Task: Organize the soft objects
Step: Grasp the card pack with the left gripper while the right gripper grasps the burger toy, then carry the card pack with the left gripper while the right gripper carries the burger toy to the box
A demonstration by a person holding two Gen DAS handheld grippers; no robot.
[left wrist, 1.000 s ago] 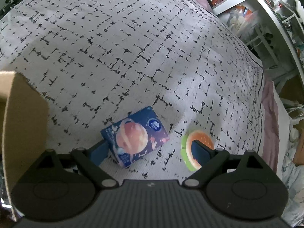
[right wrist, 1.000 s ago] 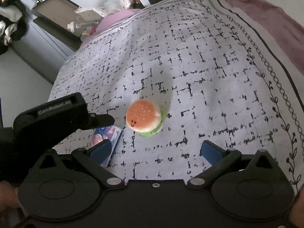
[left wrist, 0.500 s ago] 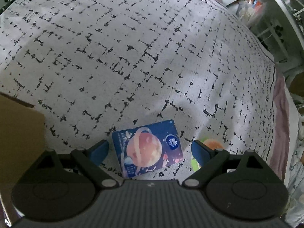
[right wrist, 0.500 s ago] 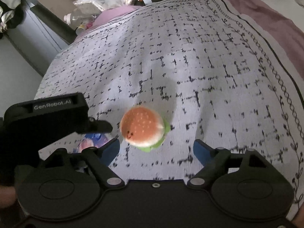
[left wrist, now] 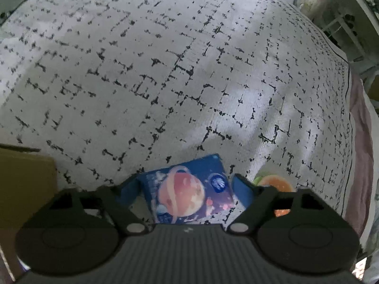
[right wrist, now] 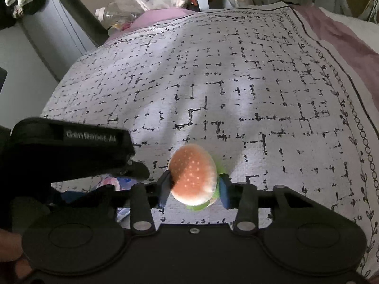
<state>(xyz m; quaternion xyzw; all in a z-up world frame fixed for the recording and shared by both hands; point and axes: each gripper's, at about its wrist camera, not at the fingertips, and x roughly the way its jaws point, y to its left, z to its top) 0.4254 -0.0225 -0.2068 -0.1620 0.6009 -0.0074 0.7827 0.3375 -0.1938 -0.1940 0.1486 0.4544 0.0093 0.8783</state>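
Observation:
A blue tissue pack (left wrist: 184,194) printed with an orange planet lies on the white, black-flecked quilt (left wrist: 189,71). My left gripper (left wrist: 186,182) points steeply down over it; its jaws are closing and both blue pads meet the pack's sides. Just right of it sits a burger plush (left wrist: 272,183), partly hidden behind the right finger. In the right wrist view, that burger plush (right wrist: 193,172), orange bun over green lettuce, sits between the blue pads of my right gripper (right wrist: 195,184), whose jaws are closing and pinch it. A sliver of the tissue pack (right wrist: 113,182) shows under the left gripper's black body.
A brown cardboard box (left wrist: 26,184) stands at the quilt's left edge. A pink sheet (right wrist: 343,37) borders the quilt on the right. Beyond the bed's far end are a plastic bottle (right wrist: 106,14), bags and a dark cabinet (right wrist: 78,19); a metal shelf (left wrist: 343,23) stands off the far right corner.
Both grippers came down closer to their objects. The left jaws narrowed onto the tissue pack. The right jaws went from wide open to closed against the burger plush.

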